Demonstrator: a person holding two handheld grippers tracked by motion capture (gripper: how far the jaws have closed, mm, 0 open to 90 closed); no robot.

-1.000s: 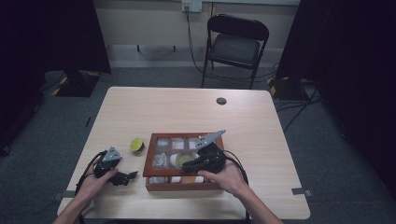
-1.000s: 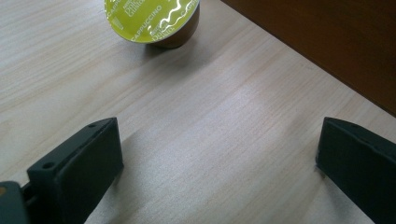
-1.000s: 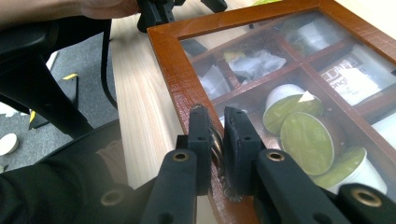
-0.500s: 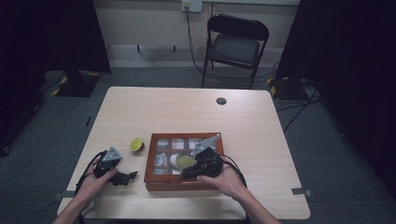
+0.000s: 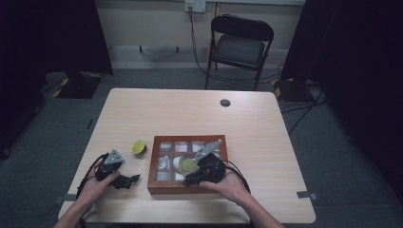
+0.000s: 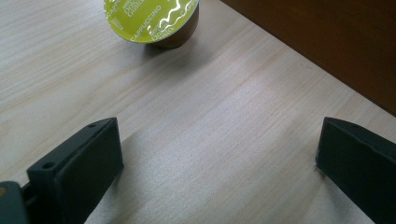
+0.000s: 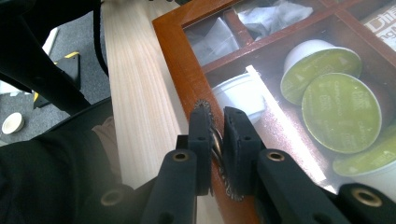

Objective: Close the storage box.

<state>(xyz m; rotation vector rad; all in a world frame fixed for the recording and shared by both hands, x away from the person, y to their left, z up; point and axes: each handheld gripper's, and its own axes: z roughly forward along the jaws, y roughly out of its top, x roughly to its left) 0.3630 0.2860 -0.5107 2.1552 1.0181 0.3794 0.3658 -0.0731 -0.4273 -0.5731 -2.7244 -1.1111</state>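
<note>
A brown wooden box [image 5: 157, 186] with several compartments sits near the table's front edge. It holds green-lidded coffee capsules [image 7: 341, 112], a white capsule [image 7: 240, 95] and clear wrappers. My right gripper [image 7: 217, 126] is at the box's front rim [image 7: 180, 51], shut on a small thin metal piece with a toothed edge there. In the high view the right gripper [image 5: 189, 179] lies over the box's front row beside a green capsule [image 5: 189, 165]. My left gripper [image 5: 130, 179] rests open on the table left of the box. One lime-green capsule [image 6: 152, 21] lies on its side ahead of the left gripper [image 6: 219, 154], with nothing between the jaws.
The box's side wall [image 6: 327, 42] rises to the right of the left gripper. The loose capsule [image 5: 139, 146] lies just off the box's far left corner. A small dark disc [image 5: 225, 102] sits near the table's far edge, and a folding chair [image 5: 240, 45] stands behind.
My right gripper has shifted slightly toward the box's front edge, and its grey plate has come down a little. The left gripper has stayed where it was.
</note>
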